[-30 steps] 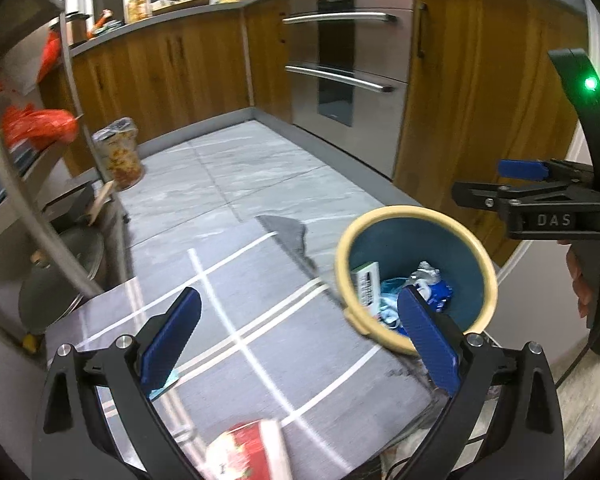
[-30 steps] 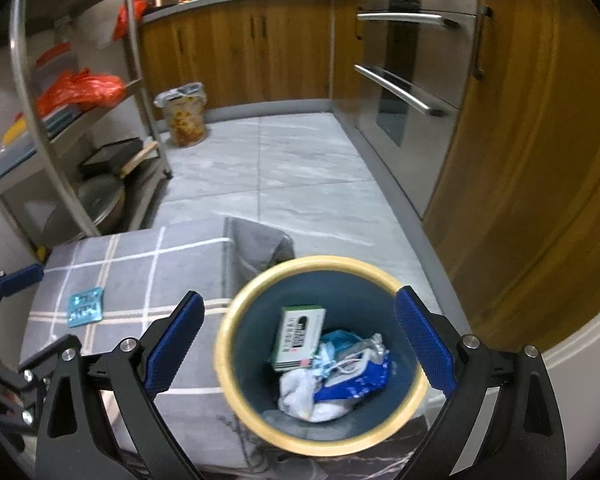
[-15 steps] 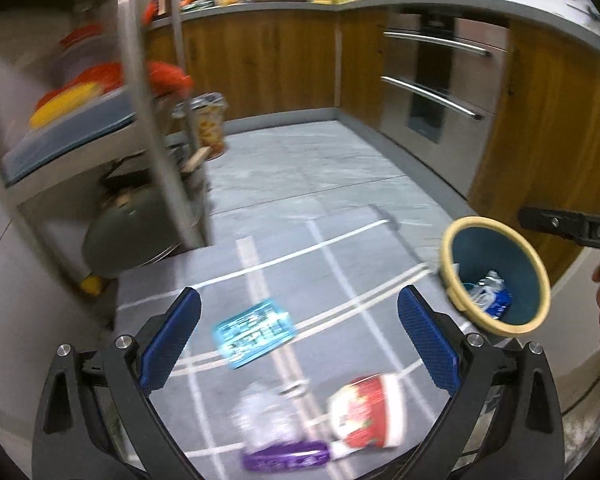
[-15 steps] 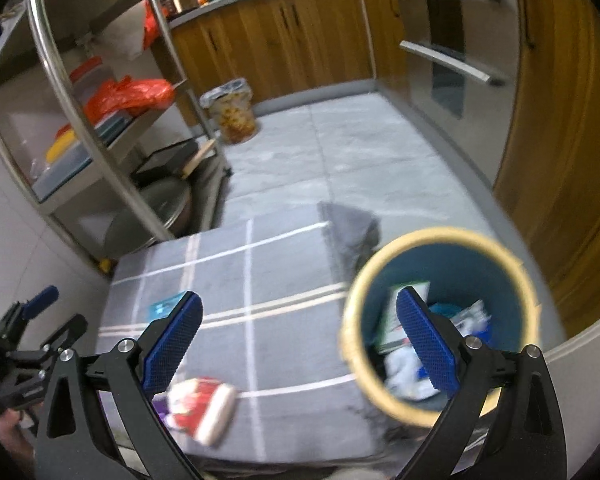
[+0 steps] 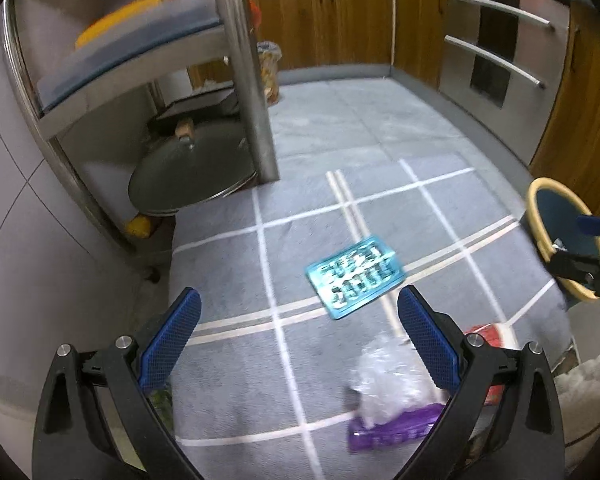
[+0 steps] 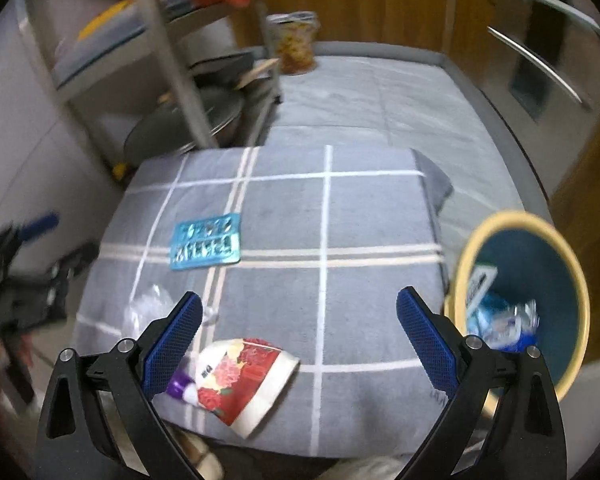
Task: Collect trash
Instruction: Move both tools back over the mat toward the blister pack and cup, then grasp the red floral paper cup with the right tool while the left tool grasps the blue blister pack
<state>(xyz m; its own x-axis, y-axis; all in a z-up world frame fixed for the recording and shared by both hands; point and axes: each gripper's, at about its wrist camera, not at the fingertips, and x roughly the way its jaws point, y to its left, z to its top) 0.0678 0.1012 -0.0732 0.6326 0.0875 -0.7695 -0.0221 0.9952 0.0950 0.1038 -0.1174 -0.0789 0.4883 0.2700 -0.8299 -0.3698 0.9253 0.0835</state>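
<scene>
A grey checked mat (image 5: 340, 240) (image 6: 372, 220) carries trash. A teal blister pack (image 5: 355, 276) (image 6: 206, 245) lies mid-mat. A clear plastic wrapper (image 5: 388, 380) (image 6: 148, 308) sits on a purple packet (image 5: 396, 428) (image 6: 178, 383). A red and white paper cup (image 6: 244, 376) (image 5: 486, 334) lies on its side near the front edge. A blue bin with a yellow rim (image 6: 464, 264) (image 5: 536, 216) stands at the mat's right and holds trash. My left gripper (image 5: 298, 340) is open and empty above the mat, near the blister pack. My right gripper (image 6: 298, 340) is open and empty above the cup.
A steel shelf rack (image 5: 244, 80) (image 6: 168, 64) stands at the back left with a pan lid (image 5: 192, 172) leaning under it. Wood cabinets and an oven (image 5: 496, 52) line the back and right. A bagged container (image 6: 294, 42) stands on the tiled floor.
Both grippers have swung left, away from the bin and over the mat. The blister pack, wrapper and cup now sit closer in both views. Both stay open and empty.
</scene>
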